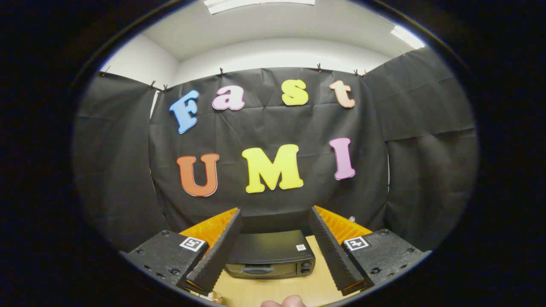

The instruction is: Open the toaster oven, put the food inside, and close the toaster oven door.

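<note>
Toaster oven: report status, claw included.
Claw open, holding nothing. Toaster oven on the wooden table, seen between the fingers, door shut. Nothing between claw and oven; a fingertip shows at the near edge.

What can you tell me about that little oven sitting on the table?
The toaster oven is a dark, boxy appliance with a flat, slightly glossy top bearing a small white sticker. Its front shows a closed door with a horizontal handle, and two round knobs at the right. It stands upright on a light wooden table, backed by the black cloth wall. It sits beyond the open gripper, seen between the fingers, with nothing touching it.
</note>
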A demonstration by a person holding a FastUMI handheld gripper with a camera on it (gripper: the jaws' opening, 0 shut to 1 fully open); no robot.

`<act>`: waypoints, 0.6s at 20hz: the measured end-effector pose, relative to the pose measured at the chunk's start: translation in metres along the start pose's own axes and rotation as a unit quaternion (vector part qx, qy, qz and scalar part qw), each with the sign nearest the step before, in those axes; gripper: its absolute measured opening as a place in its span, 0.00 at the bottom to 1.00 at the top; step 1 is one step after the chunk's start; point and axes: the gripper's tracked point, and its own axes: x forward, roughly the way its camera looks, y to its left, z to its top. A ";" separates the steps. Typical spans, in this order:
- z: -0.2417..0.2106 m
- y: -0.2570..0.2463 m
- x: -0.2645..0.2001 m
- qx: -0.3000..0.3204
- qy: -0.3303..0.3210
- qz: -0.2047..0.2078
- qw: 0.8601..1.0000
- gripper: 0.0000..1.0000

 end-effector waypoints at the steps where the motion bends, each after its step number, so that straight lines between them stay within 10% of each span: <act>1: -0.007 0.003 0.005 0.007 0.010 0.003 1.000 1.00; 12: -0.109 0.041 0.080 -0.004 0.107 0.023 0.994 1.00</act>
